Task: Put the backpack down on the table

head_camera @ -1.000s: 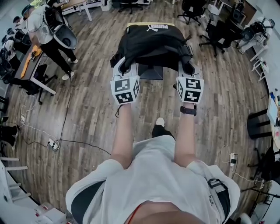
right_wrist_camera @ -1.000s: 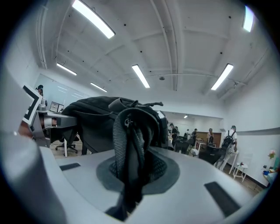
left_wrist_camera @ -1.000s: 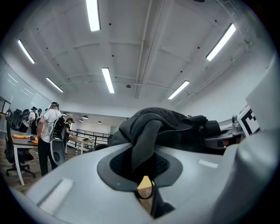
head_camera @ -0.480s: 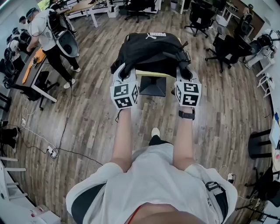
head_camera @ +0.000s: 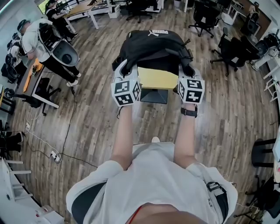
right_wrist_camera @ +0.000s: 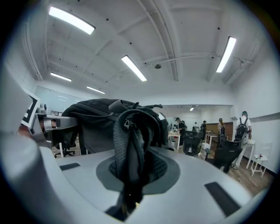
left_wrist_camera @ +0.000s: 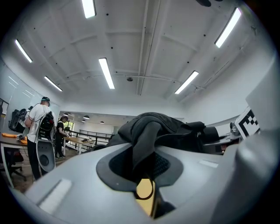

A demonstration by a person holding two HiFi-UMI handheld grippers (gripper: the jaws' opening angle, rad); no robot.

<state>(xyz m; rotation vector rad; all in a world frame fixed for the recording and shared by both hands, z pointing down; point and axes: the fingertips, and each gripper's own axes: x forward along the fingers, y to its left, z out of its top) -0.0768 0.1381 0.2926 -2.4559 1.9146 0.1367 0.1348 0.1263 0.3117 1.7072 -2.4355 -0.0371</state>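
Observation:
I hold a black backpack point(head_camera: 151, 46) up in front of me by its two shoulder straps, one in each gripper. My left gripper point(head_camera: 124, 68) is shut on the left strap point(left_wrist_camera: 146, 144), which hangs down between its jaws. Over on the other side my right gripper point(head_camera: 186, 66) is shut on the right strap point(right_wrist_camera: 129, 148), a mesh-backed band. A small yellow-topped table point(head_camera: 157, 78) lies below, between the two grippers, under the near side of the backpack. The same table point(left_wrist_camera: 144, 190) shows as a yellow patch through the left jaws' gap. The backpack hangs clear of the table.
The floor is wood planks. People with backpacks point(head_camera: 48, 37) stand at the left by a desk point(head_camera: 37, 76). Office chairs point(head_camera: 205, 13) and more desks ring the far side and the right. Cables and a power strip point(head_camera: 54, 154) lie on the floor at left.
Both grippers and the backpack have advanced together across the room. The yellow table, first hidden behind the backpack, now shows between the grippers under the backpack's near side.

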